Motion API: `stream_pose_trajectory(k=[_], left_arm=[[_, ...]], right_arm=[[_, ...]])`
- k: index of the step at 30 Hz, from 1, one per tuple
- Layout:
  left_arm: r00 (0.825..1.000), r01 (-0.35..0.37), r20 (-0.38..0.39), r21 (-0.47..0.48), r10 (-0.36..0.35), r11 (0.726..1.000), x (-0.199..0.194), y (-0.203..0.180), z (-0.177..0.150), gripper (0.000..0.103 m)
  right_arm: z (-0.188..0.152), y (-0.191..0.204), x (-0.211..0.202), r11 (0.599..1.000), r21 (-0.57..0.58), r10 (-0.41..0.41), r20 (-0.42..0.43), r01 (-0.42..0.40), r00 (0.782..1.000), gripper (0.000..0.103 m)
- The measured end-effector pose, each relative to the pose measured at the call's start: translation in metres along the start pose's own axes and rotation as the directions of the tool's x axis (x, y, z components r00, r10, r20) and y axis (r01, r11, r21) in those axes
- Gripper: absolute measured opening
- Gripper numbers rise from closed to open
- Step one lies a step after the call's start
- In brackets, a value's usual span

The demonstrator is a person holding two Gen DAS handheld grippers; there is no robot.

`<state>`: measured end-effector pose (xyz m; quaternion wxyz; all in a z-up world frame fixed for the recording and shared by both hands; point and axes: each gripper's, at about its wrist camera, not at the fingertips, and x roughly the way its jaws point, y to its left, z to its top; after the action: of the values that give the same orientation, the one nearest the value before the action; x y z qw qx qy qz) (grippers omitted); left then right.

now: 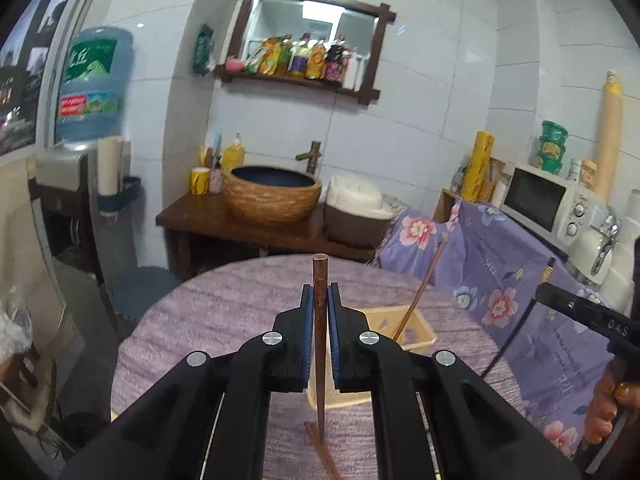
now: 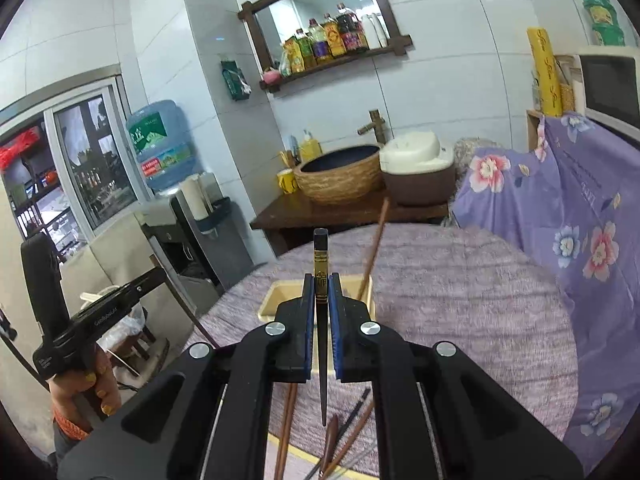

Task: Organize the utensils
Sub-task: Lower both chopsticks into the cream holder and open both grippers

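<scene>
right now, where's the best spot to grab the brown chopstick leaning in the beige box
Probably the brown chopstick by its free upper shaft, above the beige box rim. It leans with open air around it, so come from the side, closing across it.

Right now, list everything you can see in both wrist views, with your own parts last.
Brown chopstick: one, upright in left tool.
Black chopstick with gold band: one, upright in right tool.
Cream container: one, on table beyond the tools; a brown chopstick leans in it.
Loose chopsticks: several, brown and dark, on table below right tool.
Table cover: lilac.
Basin: one, woven tan, on dark counter.
Rice cooker: one, white and brown, beside basin.
Microwave: one, white, right.
Water bottle: one, blue, left.
Left tool: shut on brown chopstick.
Right tool: shut on black chopstick.
</scene>
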<state>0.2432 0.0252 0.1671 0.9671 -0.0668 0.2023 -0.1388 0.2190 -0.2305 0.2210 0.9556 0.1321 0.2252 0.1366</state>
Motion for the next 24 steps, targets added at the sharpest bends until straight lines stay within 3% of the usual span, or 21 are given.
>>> stream_pose_trajectory(k=[6,11,24], left_arm=[[0.998,0.049,0.039,-0.012,-0.048,0.999,0.006,-0.014,0.062,0.008],[0.997,0.058,0.051,-0.033,-0.056,0.998,0.030,-0.023,0.091,0.008],[1.000,0.011,-0.028,-0.063,-0.013,0.998,0.097,-0.016,0.026,0.008]], right_arm=[[0.066,0.012,0.005,0.998,-0.019,-0.050,0.099,0.052,0.994,0.008],[0.087,0.017,0.020,0.994,-0.028,-0.097,0.143,0.102,0.985,0.008],[0.026,-0.020,0.099,0.989,0.030,-0.147,-0.005,0.147,0.989,0.008]])
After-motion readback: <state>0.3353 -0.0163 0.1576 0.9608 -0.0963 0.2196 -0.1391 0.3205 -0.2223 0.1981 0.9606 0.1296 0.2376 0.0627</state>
